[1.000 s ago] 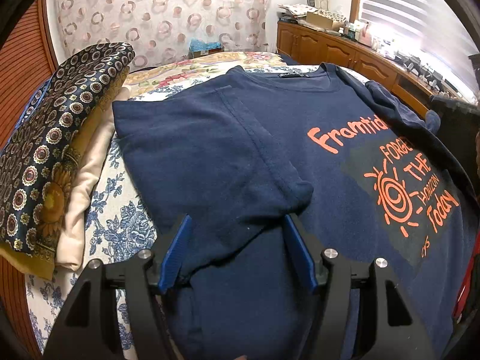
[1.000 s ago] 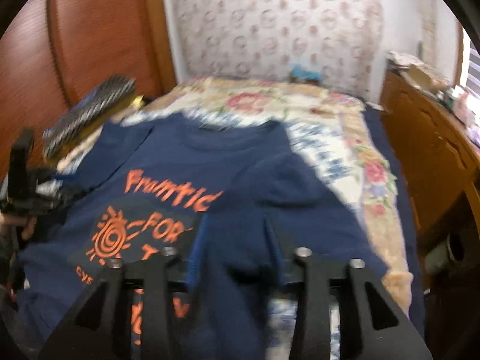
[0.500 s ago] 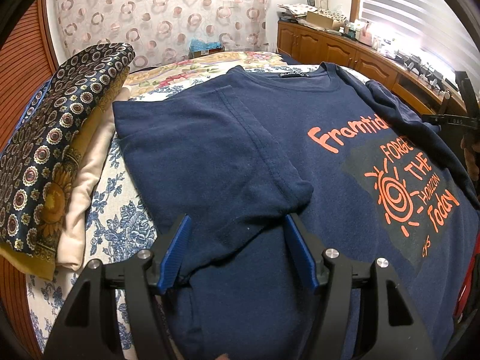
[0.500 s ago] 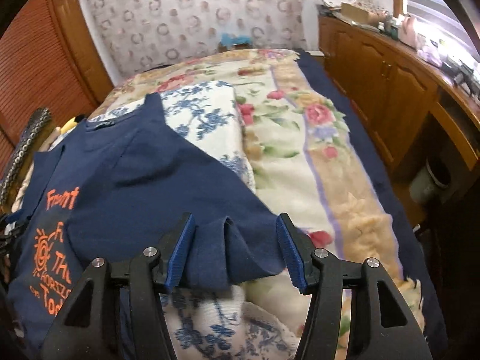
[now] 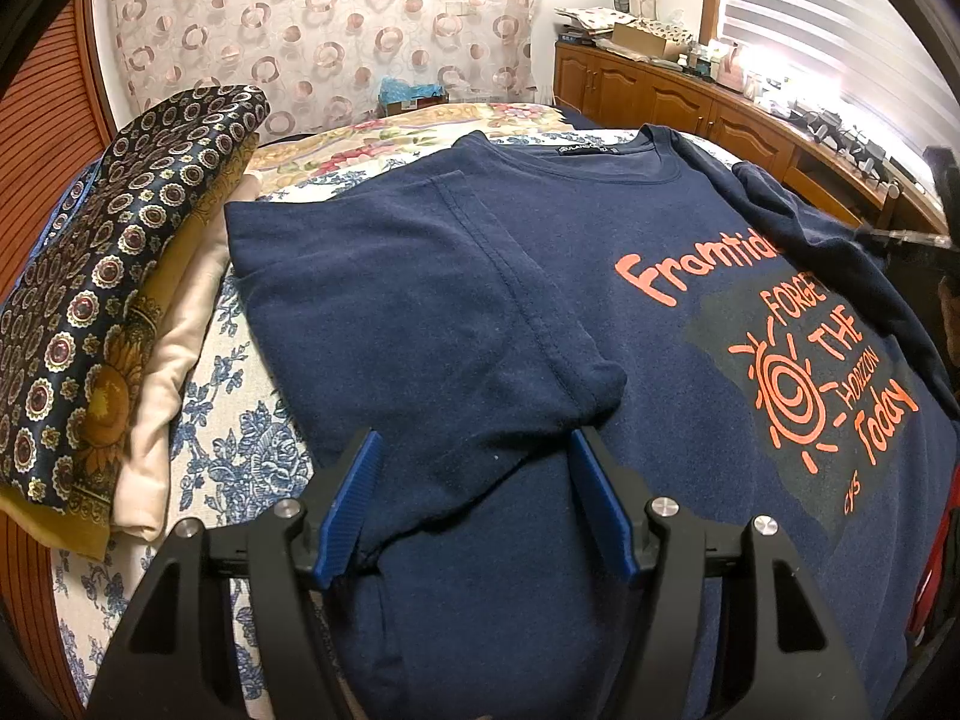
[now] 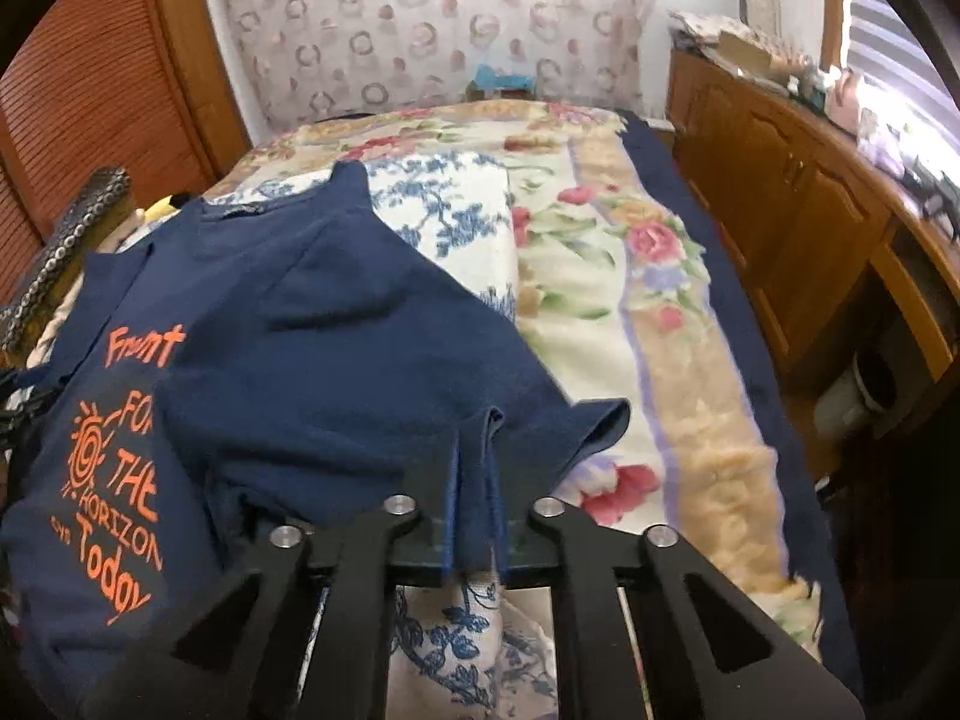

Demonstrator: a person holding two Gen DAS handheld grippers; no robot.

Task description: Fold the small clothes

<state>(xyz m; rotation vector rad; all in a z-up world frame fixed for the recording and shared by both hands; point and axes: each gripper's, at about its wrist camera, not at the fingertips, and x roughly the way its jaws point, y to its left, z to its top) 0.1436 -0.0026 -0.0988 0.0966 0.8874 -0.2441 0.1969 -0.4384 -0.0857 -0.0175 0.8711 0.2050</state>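
- Bed [image 6: 606, 300]: floral cover, and it carries everything you are working on.
- Navy T-shirt [image 5: 480, 312]: lies print-up on the bed, its left sleeve folded in over the body.
- Folded patterned cloths [image 5: 90, 324]: stacked just beside the shirt's left edge.
- Your left tongs [image 5: 474, 498]: blue pads spread wide over the folded sleeve, gripping nothing.
- Your right tongs [image 6: 475, 492]: pinched shut on the shirt's right sleeve, apparently lifted off the cover; the view is blurred.

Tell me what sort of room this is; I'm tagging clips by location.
Most likely a bedroom: a navy printed T-shirt lies on a floral quilted bed, beside wooden cabinets and a patterned curtain.
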